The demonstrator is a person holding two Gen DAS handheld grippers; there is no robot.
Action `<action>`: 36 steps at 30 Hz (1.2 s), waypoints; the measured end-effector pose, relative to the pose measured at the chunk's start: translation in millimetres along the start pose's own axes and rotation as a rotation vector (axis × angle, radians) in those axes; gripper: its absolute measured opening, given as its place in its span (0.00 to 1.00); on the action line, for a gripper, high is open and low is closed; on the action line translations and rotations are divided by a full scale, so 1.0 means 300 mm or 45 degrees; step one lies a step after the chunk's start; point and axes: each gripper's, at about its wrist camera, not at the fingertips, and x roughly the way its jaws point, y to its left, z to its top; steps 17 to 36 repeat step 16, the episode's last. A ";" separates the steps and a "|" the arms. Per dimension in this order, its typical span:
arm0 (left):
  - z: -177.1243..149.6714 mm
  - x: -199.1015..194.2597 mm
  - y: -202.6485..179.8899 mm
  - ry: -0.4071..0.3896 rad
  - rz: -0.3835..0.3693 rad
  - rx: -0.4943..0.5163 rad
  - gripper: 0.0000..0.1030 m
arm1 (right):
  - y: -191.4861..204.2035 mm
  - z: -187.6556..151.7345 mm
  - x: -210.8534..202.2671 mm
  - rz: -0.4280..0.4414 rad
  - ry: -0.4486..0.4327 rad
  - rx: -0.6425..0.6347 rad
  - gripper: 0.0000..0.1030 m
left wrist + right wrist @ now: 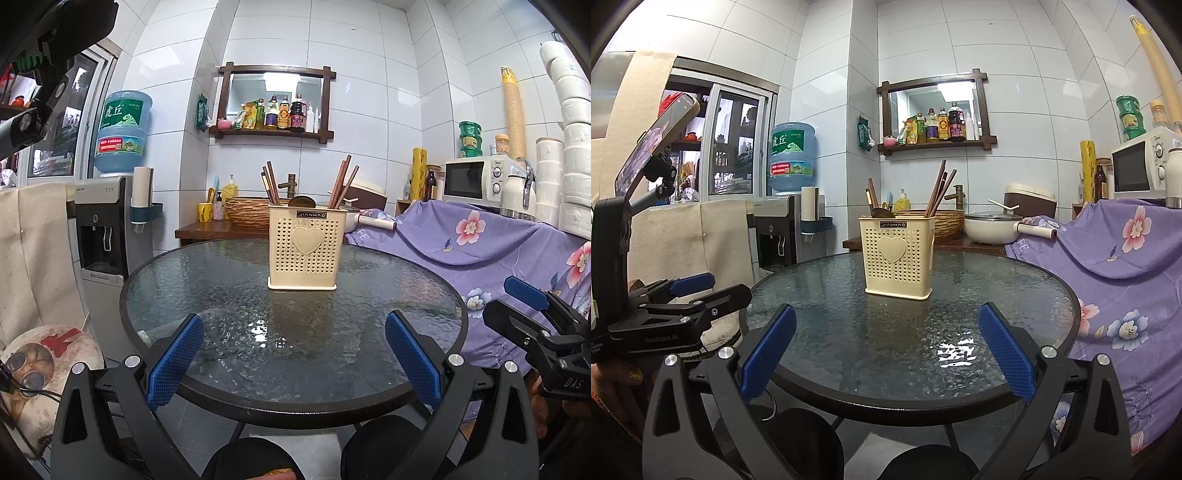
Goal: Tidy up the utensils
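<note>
A cream perforated utensil holder with a heart on its front stands upright on the round glass table, toward the far side. Brown chopsticks stick up from its left and right compartments, and a dark spoon bowl shows in the middle. My left gripper hangs open over the near table edge, nothing between its blue pads. My right gripper is open too, empty, at the near edge. Each gripper appears at the side of the other's view.
A purple floral cloth covers furniture right of the table. A water dispenser stands left. Behind the table a wooden counter holds a woven basket, a white pot and a microwave.
</note>
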 end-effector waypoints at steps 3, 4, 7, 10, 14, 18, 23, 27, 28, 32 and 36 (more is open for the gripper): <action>0.000 -0.002 0.003 -0.006 -0.003 -0.005 0.94 | 0.006 -0.003 0.000 -0.002 0.003 0.002 0.94; 0.001 -0.001 0.005 -0.006 -0.005 -0.008 0.94 | 0.007 -0.004 0.000 -0.002 0.003 0.003 0.94; 0.003 0.003 0.008 0.001 -0.003 -0.016 0.94 | 0.005 -0.005 0.001 -0.003 0.005 0.005 0.94; 0.005 0.008 0.012 0.013 0.009 -0.019 0.94 | 0.007 -0.009 0.002 -0.005 0.009 0.009 0.94; 0.005 0.012 0.014 0.024 0.011 -0.021 0.94 | 0.009 -0.012 0.001 -0.005 0.009 0.010 0.94; 0.004 0.013 0.012 0.025 0.014 -0.017 0.94 | 0.009 -0.011 0.001 -0.005 0.010 0.010 0.94; 0.004 0.013 0.012 0.025 0.014 -0.017 0.94 | 0.009 -0.011 0.001 -0.005 0.010 0.010 0.94; 0.004 0.013 0.012 0.025 0.014 -0.017 0.94 | 0.009 -0.011 0.001 -0.005 0.010 0.010 0.94; 0.004 0.013 0.012 0.025 0.014 -0.017 0.94 | 0.009 -0.011 0.001 -0.005 0.010 0.010 0.94; 0.004 0.013 0.012 0.025 0.014 -0.017 0.94 | 0.009 -0.011 0.001 -0.005 0.010 0.010 0.94; 0.004 0.013 0.012 0.025 0.014 -0.017 0.94 | 0.009 -0.011 0.001 -0.005 0.010 0.010 0.94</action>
